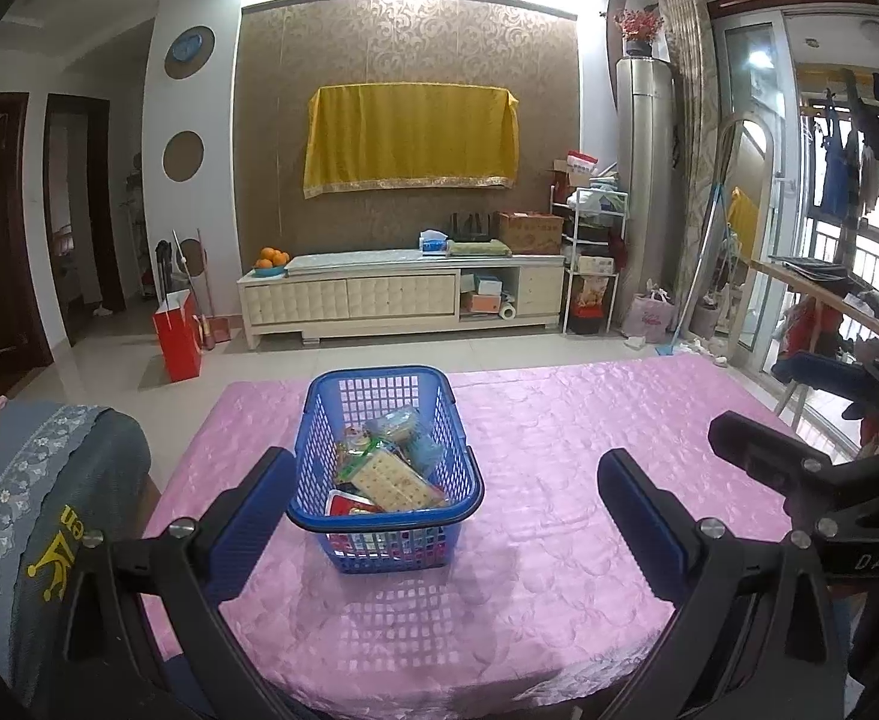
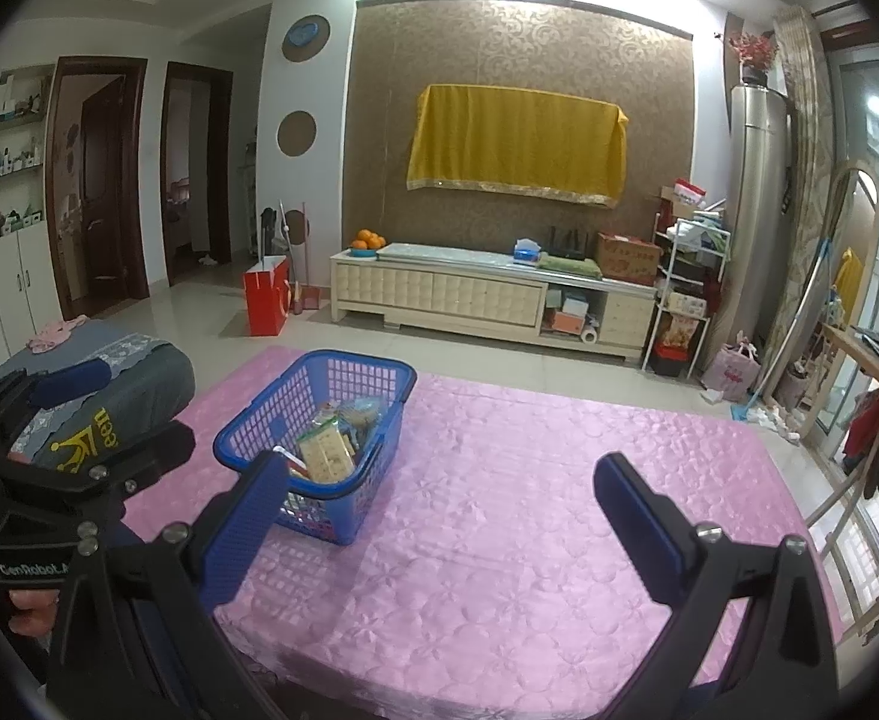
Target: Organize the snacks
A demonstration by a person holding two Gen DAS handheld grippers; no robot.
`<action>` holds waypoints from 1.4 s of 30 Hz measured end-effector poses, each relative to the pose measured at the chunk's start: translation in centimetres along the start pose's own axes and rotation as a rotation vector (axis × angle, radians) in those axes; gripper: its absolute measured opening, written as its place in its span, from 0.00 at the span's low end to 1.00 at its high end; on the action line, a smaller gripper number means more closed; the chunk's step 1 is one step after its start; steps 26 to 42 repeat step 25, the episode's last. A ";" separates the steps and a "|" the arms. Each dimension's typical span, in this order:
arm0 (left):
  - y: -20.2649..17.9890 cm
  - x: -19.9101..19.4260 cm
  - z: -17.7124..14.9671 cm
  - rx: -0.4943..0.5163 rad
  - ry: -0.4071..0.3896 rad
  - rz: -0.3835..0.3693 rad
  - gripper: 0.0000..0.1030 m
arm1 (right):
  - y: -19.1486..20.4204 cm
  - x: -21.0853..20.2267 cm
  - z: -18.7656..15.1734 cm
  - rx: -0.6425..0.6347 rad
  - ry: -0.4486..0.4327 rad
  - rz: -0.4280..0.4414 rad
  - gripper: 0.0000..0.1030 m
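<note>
The blue plastic lattice basket point(image 1: 386, 468) of snack packets point(image 1: 392, 468) is sitting centre-frame on the pink bench point(image 1: 559, 480), long axis running away from the camera; both the left tool point(image 1: 445, 495) and the right tool point(image 2: 439, 501) are gaping, empty.

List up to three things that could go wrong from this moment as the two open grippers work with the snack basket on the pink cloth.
1. The blue basket is piled high; the cracker pack lies tilted on top and may slide out if the basket is jolted.
2. The pink tablecloth looks glossy, so a push could make the basket skid.
3. The left gripper and right gripper are close together, so they could collide when reaching in.
</note>
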State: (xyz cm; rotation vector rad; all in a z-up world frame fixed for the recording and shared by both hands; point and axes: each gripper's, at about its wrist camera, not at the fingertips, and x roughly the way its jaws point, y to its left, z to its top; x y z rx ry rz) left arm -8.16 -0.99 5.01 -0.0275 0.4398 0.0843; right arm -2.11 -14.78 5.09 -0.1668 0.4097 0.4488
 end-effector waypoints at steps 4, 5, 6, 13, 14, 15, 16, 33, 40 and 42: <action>0.1 0.1 0.1 -0.006 0.005 -0.003 0.97 | 0.2 0.0 0.1 0.002 0.005 0.000 1.00; 0.1 0.1 0.0 -0.009 0.007 -0.003 0.97 | 0.1 0.0 0.0 0.002 0.008 0.000 1.00; 0.1 0.1 0.0 -0.008 0.009 -0.002 0.97 | 0.1 -0.1 0.0 0.001 0.007 0.001 1.00; 0.0 0.2 0.0 -0.006 0.015 -0.001 0.97 | 0.2 0.2 -0.1 0.004 0.012 0.007 1.00; 0.0 0.2 0.0 -0.005 0.016 -0.001 0.97 | 0.3 0.2 -0.1 0.003 0.011 0.008 1.00; 0.0 0.2 -0.1 -0.007 0.016 0.000 0.97 | 0.2 0.2 -0.1 0.002 0.010 0.009 1.00; 0.0 0.2 -0.1 -0.008 0.017 0.000 0.97 | 0.2 0.2 -0.2 0.002 0.010 0.009 1.00; -0.3 0.1 -0.2 0.000 0.024 0.001 0.97 | -0.1 0.4 -0.4 0.008 0.020 0.011 1.00; -0.3 0.1 -0.2 0.000 0.024 0.001 0.97 | -0.1 0.4 -0.4 0.008 0.020 0.011 1.00; -0.3 0.1 -0.2 0.000 0.024 0.001 0.97 | -0.1 0.4 -0.4 0.008 0.020 0.011 1.00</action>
